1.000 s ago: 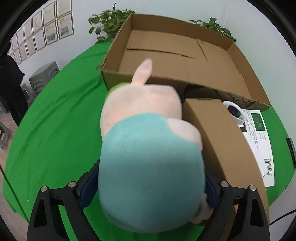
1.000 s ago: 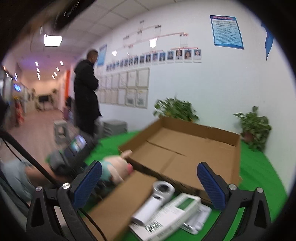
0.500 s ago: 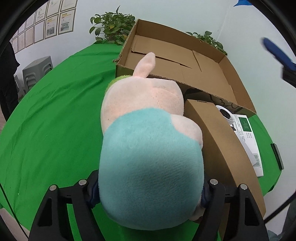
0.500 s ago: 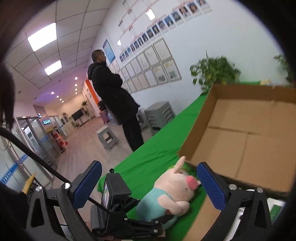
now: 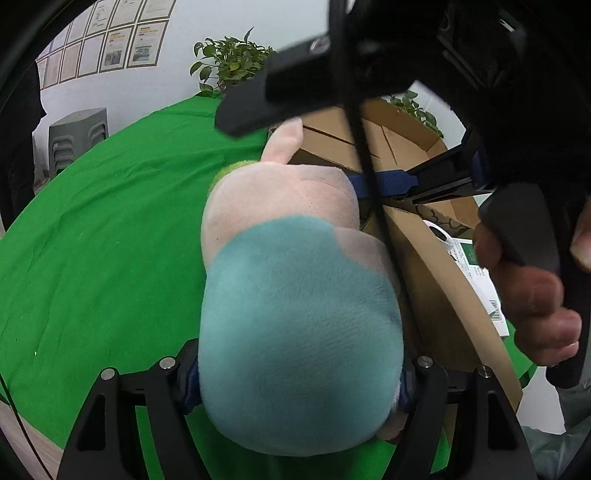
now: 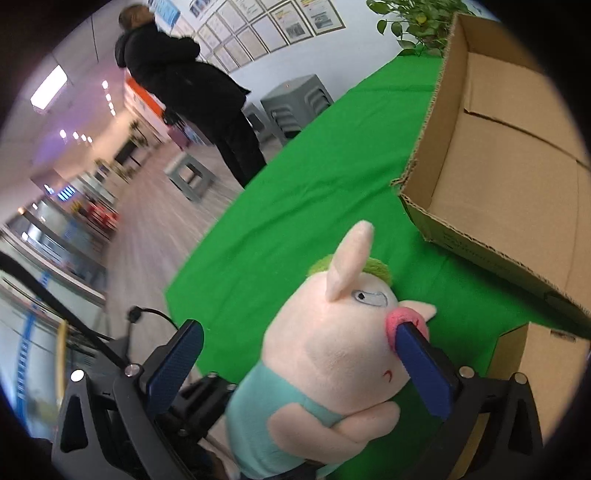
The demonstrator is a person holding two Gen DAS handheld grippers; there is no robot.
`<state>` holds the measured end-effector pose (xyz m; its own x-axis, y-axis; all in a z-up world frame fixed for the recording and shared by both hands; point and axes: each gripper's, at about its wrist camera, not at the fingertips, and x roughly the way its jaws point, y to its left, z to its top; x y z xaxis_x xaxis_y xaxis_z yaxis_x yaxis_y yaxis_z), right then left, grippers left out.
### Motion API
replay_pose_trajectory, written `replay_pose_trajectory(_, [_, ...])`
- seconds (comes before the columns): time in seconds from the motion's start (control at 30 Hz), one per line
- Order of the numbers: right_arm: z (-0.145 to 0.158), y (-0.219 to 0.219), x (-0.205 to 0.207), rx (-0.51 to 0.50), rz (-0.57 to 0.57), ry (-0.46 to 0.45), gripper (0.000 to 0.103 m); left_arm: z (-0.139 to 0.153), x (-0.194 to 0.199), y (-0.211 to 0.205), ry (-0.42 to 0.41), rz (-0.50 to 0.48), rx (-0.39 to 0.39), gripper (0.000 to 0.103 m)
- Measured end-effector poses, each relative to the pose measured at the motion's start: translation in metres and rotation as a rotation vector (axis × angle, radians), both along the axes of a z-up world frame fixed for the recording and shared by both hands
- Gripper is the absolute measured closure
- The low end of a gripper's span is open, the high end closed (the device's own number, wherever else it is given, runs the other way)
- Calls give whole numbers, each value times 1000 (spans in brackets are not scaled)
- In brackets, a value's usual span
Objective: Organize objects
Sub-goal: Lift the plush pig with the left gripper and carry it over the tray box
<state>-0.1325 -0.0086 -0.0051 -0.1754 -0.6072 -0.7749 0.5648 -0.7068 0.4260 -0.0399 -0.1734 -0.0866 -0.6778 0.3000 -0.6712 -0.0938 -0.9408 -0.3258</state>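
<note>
On left wrist view: plush pig (image 5: 295, 314) is clamped at its teal body by left gripper (image 5: 295, 376), pads pressed into both sides, snout end pointed away w/ ear up. Pig is held over green tablecloth (image 5: 103, 229), just short of open cardboard box (image 5: 402, 147), which looks empty as far as seen. Small closed carton (image 5: 443, 295) sits right of pig; white device (image 5: 441, 234) and white/green packet (image 5: 480, 273) lie behind it on cloth. Right gripper (image 5: 369, 158) crosses the top of frame, person's hand (image 5: 532, 295) on its handle.

On right wrist view: right gripper (image 6: 306, 365) is wide open, not holding; pig (image 6: 332, 369) sits between the fingers, one pad touching the snout area, other pad clear.

Progress est.: early. Nothing seen in box yet; pig, carton, device, packet all left to be sorted. Probable current step: handover or two-handed placing of pig – can't be told which.

Room: round table w/ green cloth, white wall w/ framed certs, potted plants (image 6: 417, 22) behind box, grey stools (image 6: 295, 103), bystander in dark coat (image 6: 192, 96), corridor beyond.
</note>
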Motion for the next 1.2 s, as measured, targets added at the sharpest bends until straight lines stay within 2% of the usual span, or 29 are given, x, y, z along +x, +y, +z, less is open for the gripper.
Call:
replay_pose_trajectory(0.17, [-3, 1, 7, 112, -5, 36, 0, 1, 8, -2, 28, -10, -12, 31])
replay_pose_trajectory(0.3, [-10, 6, 6, 151, -11, 57, 1, 1, 14, -5, 40, -4, -1, 33])
replay_pose_trajectory(0.33, [-18, -4, -3, 167, -11, 55, 2, 2, 16, -5, 46, -5, -5, 34])
replay_pose_trajectory(0.4, [-30, 4, -10, 180, -40, 13, 6, 3, 19, -3, 62, -7, -23, 34])
replay_pose_trajectory(0.43, [-33, 12, -13, 158, -54, -25, 6, 3, 20, -2, 64, -6, -32, 34])
replay_pose_trajectory(0.63, [-24, 34, -12, 106, -62, -38, 16, 8, 18, 2, 63, 6, -37, 35])
replay_pose_trajectory(0.73, [-16, 45, -12, 49, -63, -50, 24, 18, 16, 11, 83, 3, -80, 35])
replay_pose_trajectory(0.8, [-6, 50, -9, -3, -71, -22, 27, 33, 26, 15, 123, 3, -122, 35])
replay_pose_trajectory(0.87, [14, 59, -5, -60, -81, 48, 28, 53, 26, 22, 192, -4, -172, 35])
replay_pose_trajectory(0.9, [33, 69, -2, -98, -92, 108, 29, 64, 26, 26, 231, -9, -193, 35])
replay_pose_trajectory(0.97, [63, 83, 1, -141, -108, 205, 30, 93, 24, 38, 340, -26, -239, 35])
replay_pose_trajectory(1.07, [127, 109, 10, -194, -147, 436, 31, 139, 14, 57, 516, -32, -269, 34])
replay_pose_trajectory(1.17, [191, 139, 16, -228, -214, 673, 32, 180, -1, 74, 693, -45, -262, 33])
replay_pose_trajectory(1.2, [204, 145, 15, -235, -226, 721, 32, 190, -6, 79, 737, -57, -260, 32])
